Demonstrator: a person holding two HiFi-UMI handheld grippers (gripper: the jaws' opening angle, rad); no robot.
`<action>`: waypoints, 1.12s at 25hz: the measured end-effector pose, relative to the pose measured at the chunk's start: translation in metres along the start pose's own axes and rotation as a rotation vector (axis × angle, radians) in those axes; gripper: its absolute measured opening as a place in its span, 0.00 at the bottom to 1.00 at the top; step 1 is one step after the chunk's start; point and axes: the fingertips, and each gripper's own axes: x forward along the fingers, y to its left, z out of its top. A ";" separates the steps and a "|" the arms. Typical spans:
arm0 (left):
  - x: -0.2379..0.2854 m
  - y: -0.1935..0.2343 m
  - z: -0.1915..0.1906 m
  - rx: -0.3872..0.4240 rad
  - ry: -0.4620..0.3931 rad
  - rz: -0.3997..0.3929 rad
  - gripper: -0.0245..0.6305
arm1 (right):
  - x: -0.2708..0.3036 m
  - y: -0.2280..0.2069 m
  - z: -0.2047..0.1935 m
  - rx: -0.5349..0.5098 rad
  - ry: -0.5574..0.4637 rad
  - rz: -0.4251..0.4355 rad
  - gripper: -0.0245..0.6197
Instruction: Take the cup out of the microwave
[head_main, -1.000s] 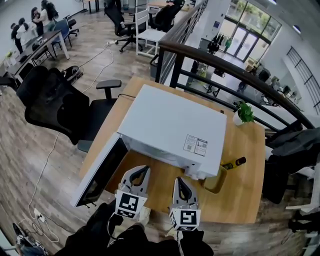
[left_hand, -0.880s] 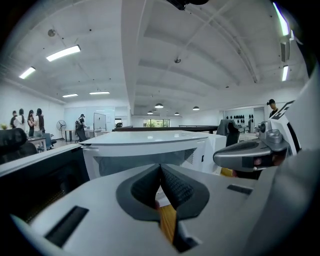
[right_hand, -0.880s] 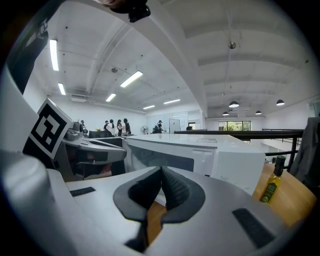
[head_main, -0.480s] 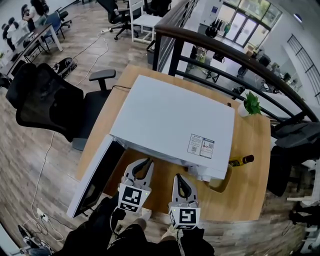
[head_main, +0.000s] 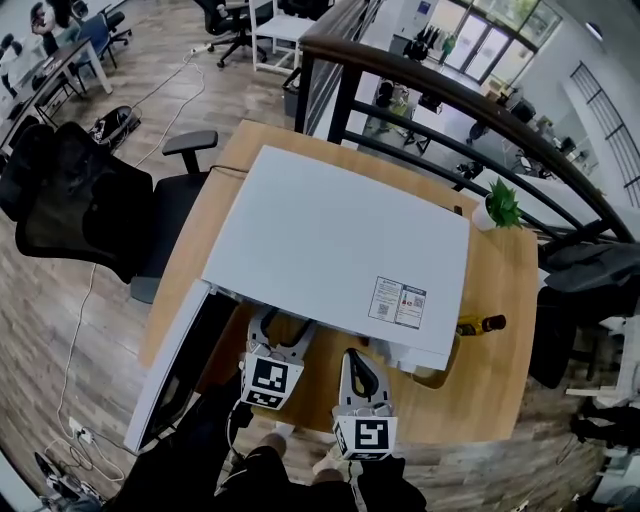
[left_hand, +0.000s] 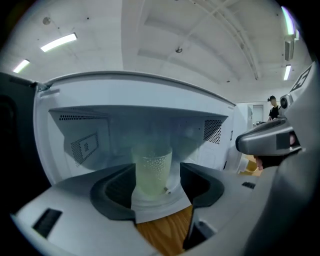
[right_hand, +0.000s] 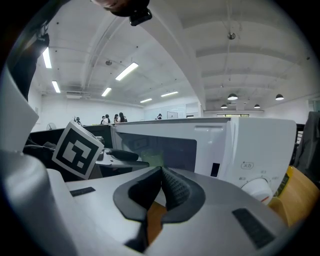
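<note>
Both dark sleeves (head_main: 200, 455) come up from the bottom of the head view. They carry the grippers side by side, pointed forward and slightly downward at the front of the microwave (head_main: 340, 235).

The right gripper (head_main: 356, 360) hangs over the worktop (head_main: 495, 340), just short of the oven's control panel. Its fingers (right_hand: 172, 187) are pressed together tip to tip with nothing between them.

To their left, the left gripper (head_main: 281, 330) reaches further in, its tips at the mouth of the oven under the top edge. Its fingers (left_hand: 112, 192) have just been opening and stand wide apart, gripping nothing.

Straight ahead of them, framed in the gap, the cup (left_hand: 151, 172) stands upright on the white cavity floor. It is a pale translucent tumbler, clear of both fingers.

The door (head_main: 180, 370) hangs open to the left of the left fingers. To the right of the right fingers a bottle (head_main: 482, 324) shows beside the oven. Farther off, a small plant (head_main: 497, 205) sits at the worktop's far edge.
</note>
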 end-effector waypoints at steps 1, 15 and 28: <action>0.004 0.002 0.000 -0.002 0.001 0.003 0.44 | 0.002 -0.002 0.001 0.002 0.000 -0.003 0.06; 0.046 0.011 -0.005 -0.013 0.016 -0.009 0.49 | 0.019 -0.008 0.001 0.004 0.015 0.003 0.06; 0.062 0.007 -0.006 -0.017 0.011 0.003 0.49 | 0.009 -0.017 -0.002 0.035 0.012 -0.026 0.06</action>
